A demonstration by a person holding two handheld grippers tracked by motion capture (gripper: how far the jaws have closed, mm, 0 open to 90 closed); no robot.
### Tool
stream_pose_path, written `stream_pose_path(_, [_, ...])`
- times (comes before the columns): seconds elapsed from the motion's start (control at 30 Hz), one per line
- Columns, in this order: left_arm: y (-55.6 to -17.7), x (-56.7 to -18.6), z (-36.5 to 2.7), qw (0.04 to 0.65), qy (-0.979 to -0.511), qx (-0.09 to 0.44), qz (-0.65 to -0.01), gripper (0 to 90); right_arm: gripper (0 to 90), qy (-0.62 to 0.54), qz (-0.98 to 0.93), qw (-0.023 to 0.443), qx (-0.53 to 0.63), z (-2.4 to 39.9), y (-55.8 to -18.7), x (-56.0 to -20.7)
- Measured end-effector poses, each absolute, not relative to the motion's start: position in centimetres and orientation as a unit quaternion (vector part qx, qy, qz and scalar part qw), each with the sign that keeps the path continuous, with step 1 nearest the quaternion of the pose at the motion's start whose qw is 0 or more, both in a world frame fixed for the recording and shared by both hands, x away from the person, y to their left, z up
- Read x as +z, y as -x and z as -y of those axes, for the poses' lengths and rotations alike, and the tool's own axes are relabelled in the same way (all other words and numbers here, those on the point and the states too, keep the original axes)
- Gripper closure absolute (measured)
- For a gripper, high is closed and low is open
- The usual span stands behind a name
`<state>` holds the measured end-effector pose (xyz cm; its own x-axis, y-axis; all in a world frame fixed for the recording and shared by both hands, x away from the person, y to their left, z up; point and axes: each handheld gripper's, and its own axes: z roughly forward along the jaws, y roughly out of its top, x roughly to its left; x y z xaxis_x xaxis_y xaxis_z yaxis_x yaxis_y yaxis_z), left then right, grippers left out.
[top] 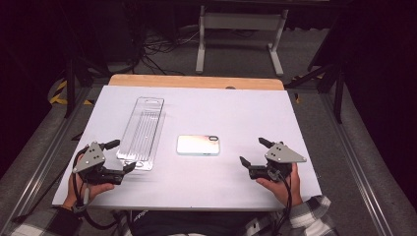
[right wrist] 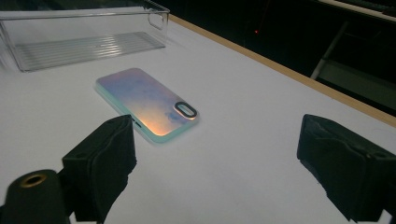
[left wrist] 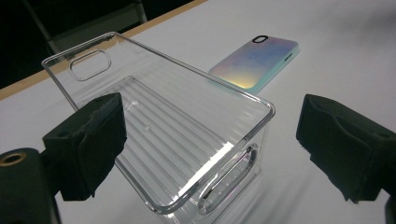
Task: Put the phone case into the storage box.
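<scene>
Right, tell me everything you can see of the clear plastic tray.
The clear plastic tray is a long, narrow, transparent bin with a ribbed floor, straight walls and an oval handle cutout at each end. It stands upright and empty on the white table, lengthwise away from the person, left of the phone case. The open left gripper faces its near end without touching.

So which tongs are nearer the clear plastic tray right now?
Left. The left tongs sit open at the near end of the clear tray, almost touching it. The right tongs are open across the table, beyond the phone.
</scene>
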<state>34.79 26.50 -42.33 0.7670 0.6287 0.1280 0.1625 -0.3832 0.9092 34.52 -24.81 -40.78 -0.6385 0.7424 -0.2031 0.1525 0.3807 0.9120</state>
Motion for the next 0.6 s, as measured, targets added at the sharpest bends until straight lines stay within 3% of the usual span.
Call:
stream_pose_path(0.33, [-34.2, -42.6, -27.1, 0.490, -0.795, 0.249, -0.257, 5.8, 9.7, -0.281, -0.805, 0.265, 0.450, 23.5, -36.3, -40.8])
stream_pose_path(0.6, [-32.7, -42.9, -27.9, 0.470, -0.798, 0.261, -0.271, 3.7, 14.5, -0.195, -0.876, 0.212, 0.387, 18.3, -41.6, -38.9])
